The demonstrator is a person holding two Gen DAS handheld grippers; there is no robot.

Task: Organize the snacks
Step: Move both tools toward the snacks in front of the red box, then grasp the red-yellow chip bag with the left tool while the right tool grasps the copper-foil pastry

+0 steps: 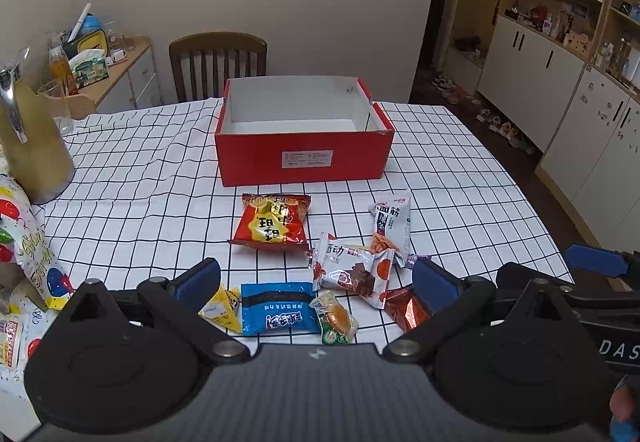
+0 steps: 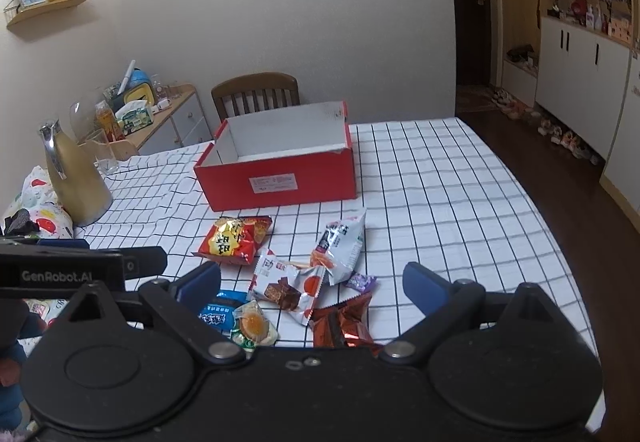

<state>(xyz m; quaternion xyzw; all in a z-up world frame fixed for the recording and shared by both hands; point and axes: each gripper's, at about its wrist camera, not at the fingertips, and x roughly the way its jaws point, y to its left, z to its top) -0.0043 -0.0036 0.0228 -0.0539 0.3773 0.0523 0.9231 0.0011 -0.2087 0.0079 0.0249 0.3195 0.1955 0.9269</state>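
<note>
An open, empty red box [image 1: 302, 158] [image 2: 280, 182] stands on the checked tablecloth. In front of it lie several snack packs: a red-yellow bag [image 1: 272, 222] [image 2: 232, 238], a white bag [image 1: 394, 226] [image 2: 344, 246], a white chocolate-wafer pack [image 1: 352, 270] [image 2: 286, 288], a blue pack [image 1: 276, 308] [image 2: 218, 314], a yellow pack [image 1: 220, 308], a clear egg-yolk pack [image 1: 336, 318] [image 2: 252, 326], a copper-red pack [image 1: 406, 308] [image 2: 344, 322] and a small purple candy [image 2: 361, 281]. My left gripper [image 1: 316, 278] and right gripper [image 2: 312, 282] are both open and empty, hovering above the near packs.
A gold thermos jug [image 1: 28, 138] [image 2: 74, 178] stands at the left of the table, with a balloon-print bag [image 1: 32, 254] beside it. A wooden chair [image 1: 218, 62] is behind the table. A side cabinet [image 1: 120, 74] with clutter stands at left, and white cupboards [image 1: 560, 82] at right.
</note>
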